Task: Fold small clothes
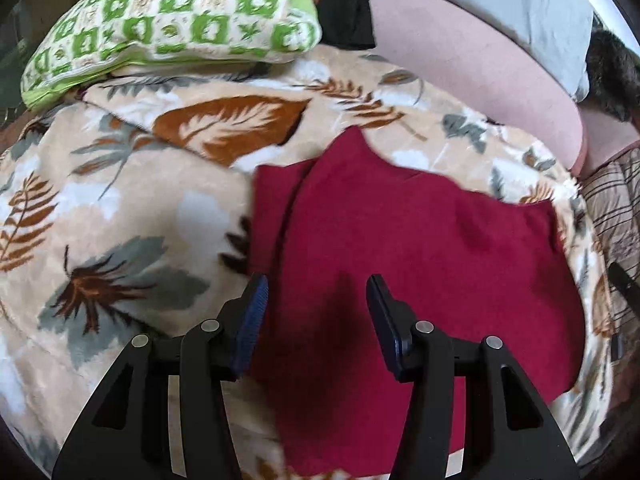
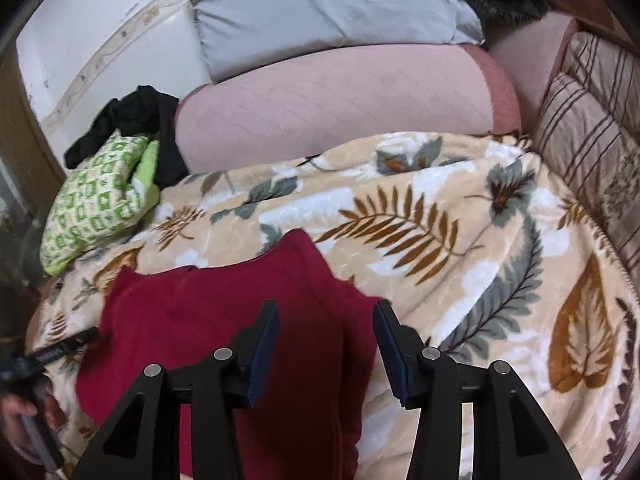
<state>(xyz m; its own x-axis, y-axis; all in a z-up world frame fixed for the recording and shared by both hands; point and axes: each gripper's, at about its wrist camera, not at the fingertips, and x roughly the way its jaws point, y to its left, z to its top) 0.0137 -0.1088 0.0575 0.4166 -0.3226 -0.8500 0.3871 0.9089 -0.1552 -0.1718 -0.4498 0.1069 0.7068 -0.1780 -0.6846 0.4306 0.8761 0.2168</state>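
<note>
A dark red garment (image 1: 420, 248) lies partly folded on a beige blanket with a leaf print (image 1: 120, 208). In the left wrist view my left gripper (image 1: 316, 286) is open and empty, just above the garment's near left part. In the right wrist view the same red garment (image 2: 224, 320) lies at lower left, a pointed flap toward the far side. My right gripper (image 2: 326, 312) is open and empty, above the garment's right edge. The other gripper's black body (image 2: 44, 356) shows at the far left.
A green-and-white patterned pillow (image 1: 172, 28) lies at the blanket's far left. A black cloth (image 2: 136, 120), a pink cushion (image 2: 340, 100) and a grey pillow (image 2: 320, 12) lie behind. Striped cushions (image 2: 592, 128) stand at the right.
</note>
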